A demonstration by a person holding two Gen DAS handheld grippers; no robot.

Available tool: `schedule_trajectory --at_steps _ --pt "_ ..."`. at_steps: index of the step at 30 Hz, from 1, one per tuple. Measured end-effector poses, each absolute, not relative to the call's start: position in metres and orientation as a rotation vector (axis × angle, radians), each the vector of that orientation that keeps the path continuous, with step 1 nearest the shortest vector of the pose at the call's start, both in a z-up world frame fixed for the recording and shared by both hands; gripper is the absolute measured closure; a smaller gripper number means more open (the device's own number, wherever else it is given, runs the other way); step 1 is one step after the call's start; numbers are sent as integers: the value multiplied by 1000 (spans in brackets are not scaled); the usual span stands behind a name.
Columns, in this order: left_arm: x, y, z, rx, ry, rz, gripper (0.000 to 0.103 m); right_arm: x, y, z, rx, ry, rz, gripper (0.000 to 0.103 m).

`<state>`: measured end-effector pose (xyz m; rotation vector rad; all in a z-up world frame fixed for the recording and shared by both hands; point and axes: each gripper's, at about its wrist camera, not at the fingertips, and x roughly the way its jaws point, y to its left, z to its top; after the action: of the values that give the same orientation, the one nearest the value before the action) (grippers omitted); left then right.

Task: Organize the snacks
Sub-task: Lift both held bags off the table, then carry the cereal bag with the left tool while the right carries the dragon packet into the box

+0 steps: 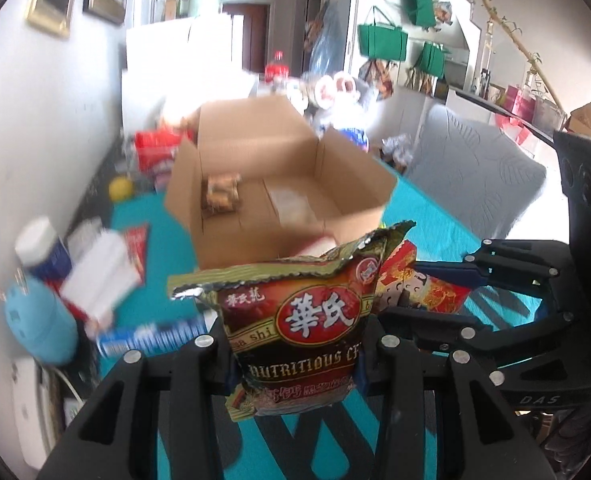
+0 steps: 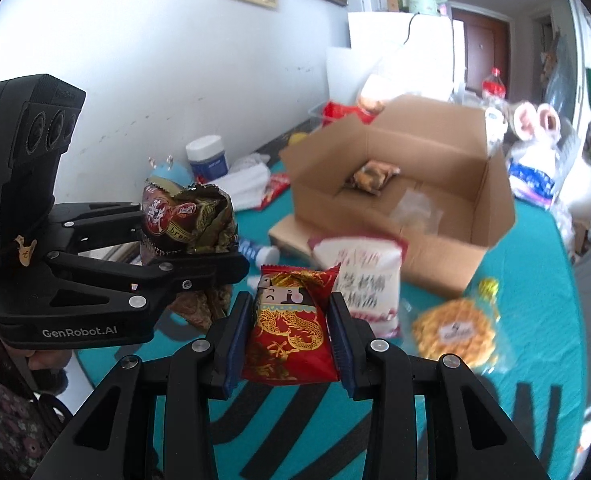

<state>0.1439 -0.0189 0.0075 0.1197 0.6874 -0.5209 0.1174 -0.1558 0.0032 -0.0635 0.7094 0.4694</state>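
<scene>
Your left hand-held gripper (image 1: 295, 364) is clamped on the brown packet (image 1: 295, 320), and the right hand-held gripper (image 2: 291, 320) pinches the red packet (image 2: 291, 328). Both hang above the desk (image 2: 535, 320), short of the open box (image 2: 395, 184), likely their destination.

The brown snack packet (image 1: 295, 320) reads "NUTRITIOUS"; the left hand-held gripper (image 2: 199, 256) reads "GenRobot.AI".
</scene>
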Motion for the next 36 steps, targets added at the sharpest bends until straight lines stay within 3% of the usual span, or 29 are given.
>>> schedule_trajectory --at_steps 18,36 --pt "223 -46 71 60 497 -489 62 197 -189 66 -47 508 461 66" --pt "348 -54 61 -16 480 -277 62 313 -235 68 53 462 320 65"
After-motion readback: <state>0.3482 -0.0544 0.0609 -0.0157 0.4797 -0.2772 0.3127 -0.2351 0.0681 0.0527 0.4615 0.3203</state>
